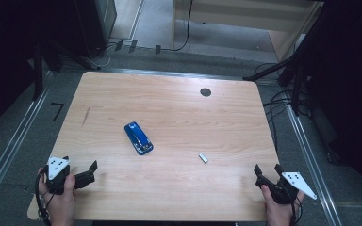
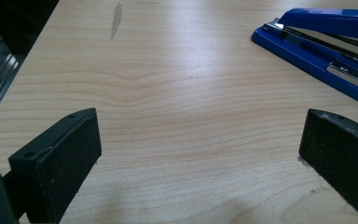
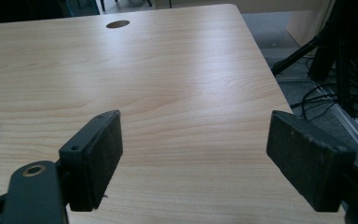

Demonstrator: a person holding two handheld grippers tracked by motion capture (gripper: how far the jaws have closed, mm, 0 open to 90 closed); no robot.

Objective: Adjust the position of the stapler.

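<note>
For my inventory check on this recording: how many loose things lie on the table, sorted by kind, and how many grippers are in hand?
Blue stapler: 1
Small silvery metal block, likely a strip of staples: 1
Hand-held grippers: 2, the left gripper and the right gripper, both with jaws apart and holding nothing
Total: 2 things on the table, plus 2 grippers

I am working in what looks like a lab or recording studio set up with office furniture. Ahead of my jaws lies a pale wood-grain bench (image 1: 169, 188) with a round cable hole (image 1: 205, 92) near its far edge. Beyond it, black stand legs (image 1: 273, 70) rest on grey carpet, cables (image 1: 283, 106) trail past my right jaws, and metal floor rails (image 1: 311, 155) flank both sides.
</note>
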